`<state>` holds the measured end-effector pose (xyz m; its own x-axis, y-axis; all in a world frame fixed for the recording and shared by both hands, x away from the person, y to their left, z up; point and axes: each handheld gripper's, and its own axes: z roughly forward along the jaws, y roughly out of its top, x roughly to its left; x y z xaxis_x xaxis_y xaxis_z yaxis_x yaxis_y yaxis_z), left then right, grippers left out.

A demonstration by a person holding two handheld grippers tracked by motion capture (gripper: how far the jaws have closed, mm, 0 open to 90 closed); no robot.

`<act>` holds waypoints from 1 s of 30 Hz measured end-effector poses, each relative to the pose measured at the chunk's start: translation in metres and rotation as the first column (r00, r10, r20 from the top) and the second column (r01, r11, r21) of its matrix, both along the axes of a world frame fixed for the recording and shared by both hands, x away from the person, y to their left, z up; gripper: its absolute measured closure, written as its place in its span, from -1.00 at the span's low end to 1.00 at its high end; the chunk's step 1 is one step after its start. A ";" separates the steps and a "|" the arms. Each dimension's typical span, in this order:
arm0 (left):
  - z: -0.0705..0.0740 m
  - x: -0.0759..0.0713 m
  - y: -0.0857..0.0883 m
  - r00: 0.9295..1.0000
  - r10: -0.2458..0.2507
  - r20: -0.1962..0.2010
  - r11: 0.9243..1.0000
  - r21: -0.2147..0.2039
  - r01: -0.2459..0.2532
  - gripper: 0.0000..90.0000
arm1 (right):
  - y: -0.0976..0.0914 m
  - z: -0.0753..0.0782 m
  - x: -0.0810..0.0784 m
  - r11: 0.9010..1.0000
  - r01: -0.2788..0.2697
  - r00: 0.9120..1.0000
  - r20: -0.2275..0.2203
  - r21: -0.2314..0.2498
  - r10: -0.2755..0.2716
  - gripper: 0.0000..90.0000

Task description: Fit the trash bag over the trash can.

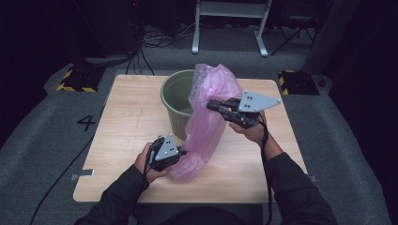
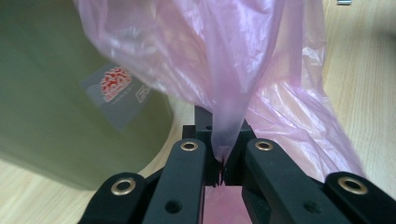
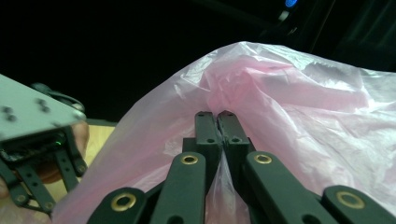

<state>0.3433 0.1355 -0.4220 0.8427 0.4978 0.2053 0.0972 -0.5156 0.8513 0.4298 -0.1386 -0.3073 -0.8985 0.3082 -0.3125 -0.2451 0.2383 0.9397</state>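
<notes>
Pinching pink bag (image 1: 206, 122): left gripper (image 1: 180, 152) and right gripper (image 1: 212, 106), fingers clamped together on film

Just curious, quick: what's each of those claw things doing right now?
Left gripper: closed, jaws pinching the pink plastic bag.
Right gripper: closed, jaws pinching the same bag higher up.

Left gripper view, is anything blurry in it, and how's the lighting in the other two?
Left gripper view: the olive-green plastic bin is soft, out of focus. High view: lit wooden table, dark surroundings. Right gripper view: black background behind the translucent pink plastic bag.
</notes>
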 end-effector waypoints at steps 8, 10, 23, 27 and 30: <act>0.010 -0.011 0.008 0.999 -0.016 0.036 0.999 -0.037 0.017 0.96 | 0.024 0.007 0.031 0.997 -0.038 0.991 -0.132 -0.069 0.028 0.97; 0.012 -0.012 0.008 0.999 -0.018 0.048 0.999 -0.040 0.020 0.96 | 0.032 0.006 0.039 0.993 -0.031 0.985 -0.171 -0.113 0.012 0.97; 0.031 -0.018 0.008 0.994 -0.014 0.106 0.997 -0.069 0.022 0.96 | 0.049 -0.003 0.062 0.956 0.021 0.964 -0.248 -0.293 -0.097 0.94; 0.037 -0.018 0.006 0.992 -0.016 0.123 0.997 -0.072 0.025 0.96 | 0.057 -0.006 0.063 0.935 0.020 0.962 -0.249 -0.353 -0.115 0.92; 0.042 -0.017 0.006 0.991 -0.008 0.136 0.996 -0.086 0.020 0.96 | 0.060 -0.006 0.065 0.918 0.016 0.959 -0.253 -0.397 -0.126 0.80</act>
<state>0.3261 0.1418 -0.3795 0.8169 0.5072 0.2744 -0.0283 -0.4400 0.8976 0.4949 -0.0786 -0.3136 -0.9453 0.2782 -0.1703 0.0341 0.6035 0.7966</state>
